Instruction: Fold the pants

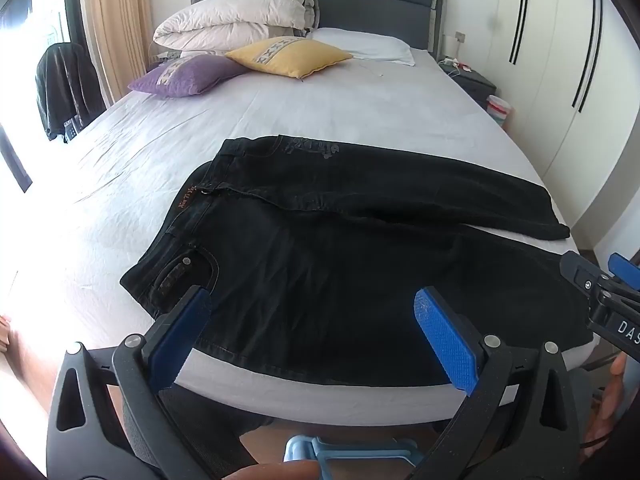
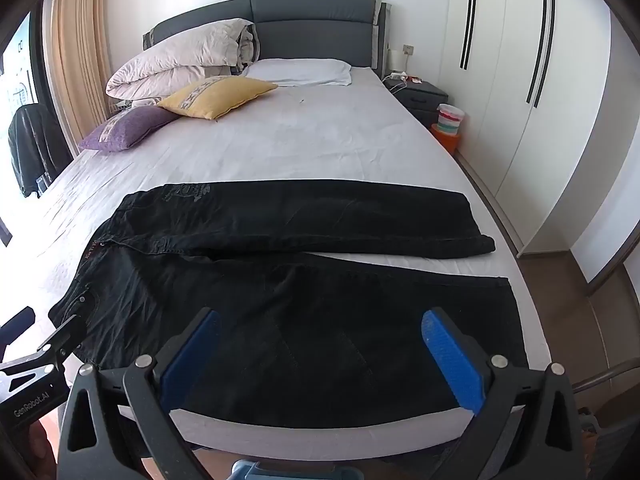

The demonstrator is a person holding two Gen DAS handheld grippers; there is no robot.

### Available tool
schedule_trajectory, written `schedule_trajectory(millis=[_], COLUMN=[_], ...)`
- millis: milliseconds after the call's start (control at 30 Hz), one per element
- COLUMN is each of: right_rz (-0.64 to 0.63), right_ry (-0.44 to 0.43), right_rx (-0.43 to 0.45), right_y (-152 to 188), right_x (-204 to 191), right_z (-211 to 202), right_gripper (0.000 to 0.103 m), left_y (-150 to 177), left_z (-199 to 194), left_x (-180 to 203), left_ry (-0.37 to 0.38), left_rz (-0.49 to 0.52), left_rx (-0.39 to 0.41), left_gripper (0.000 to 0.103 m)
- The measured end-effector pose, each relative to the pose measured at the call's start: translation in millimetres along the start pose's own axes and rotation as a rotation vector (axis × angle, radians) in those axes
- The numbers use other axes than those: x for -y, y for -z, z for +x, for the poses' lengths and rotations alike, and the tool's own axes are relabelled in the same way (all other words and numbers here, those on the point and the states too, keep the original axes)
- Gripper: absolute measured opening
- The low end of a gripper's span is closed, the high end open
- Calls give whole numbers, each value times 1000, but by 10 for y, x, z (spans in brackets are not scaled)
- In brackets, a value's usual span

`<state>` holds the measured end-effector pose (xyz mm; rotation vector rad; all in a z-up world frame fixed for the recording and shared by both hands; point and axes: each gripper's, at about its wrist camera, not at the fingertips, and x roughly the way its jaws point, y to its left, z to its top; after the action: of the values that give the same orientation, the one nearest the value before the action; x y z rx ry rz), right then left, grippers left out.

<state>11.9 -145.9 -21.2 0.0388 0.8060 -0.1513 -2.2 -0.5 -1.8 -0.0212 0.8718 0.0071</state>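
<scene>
Black pants [image 1: 340,248] lie spread flat across the near end of the bed [image 1: 280,120], waistband to the left, the two legs running right and parted in a narrow V. They also show in the right wrist view [image 2: 280,280]. My left gripper [image 1: 312,312] is open and empty, hovering over the near hip area by the bed's edge. My right gripper [image 2: 320,332] is open and empty over the near leg. The right gripper's side shows at the right edge of the left wrist view [image 1: 608,300].
A purple cushion [image 1: 188,76], a yellow cushion [image 1: 288,56], a folded duvet [image 1: 236,16] and a white pillow [image 1: 360,46] lie at the head of the bed. A nightstand [image 2: 416,94] and wardrobe [image 2: 520,80] stand right. A chair with a dark jacket [image 1: 64,88] stands left.
</scene>
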Motion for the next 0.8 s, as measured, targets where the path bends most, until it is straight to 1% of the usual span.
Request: schedule_trajectory(millis=[200, 800], right_rz=[6, 10], right_ry=[-9, -16], right_rx=[-5, -7], right_y=[42, 63], right_x=[-61, -90], right_z=[9, -19], right_gripper=[103, 103], left_y=[35, 25], left_z=[64, 86], left_x=[-45, -49], left_ry=[0, 0], left_rz=[0, -2], left_rx=[-1, -2], left_gripper=[103, 103])
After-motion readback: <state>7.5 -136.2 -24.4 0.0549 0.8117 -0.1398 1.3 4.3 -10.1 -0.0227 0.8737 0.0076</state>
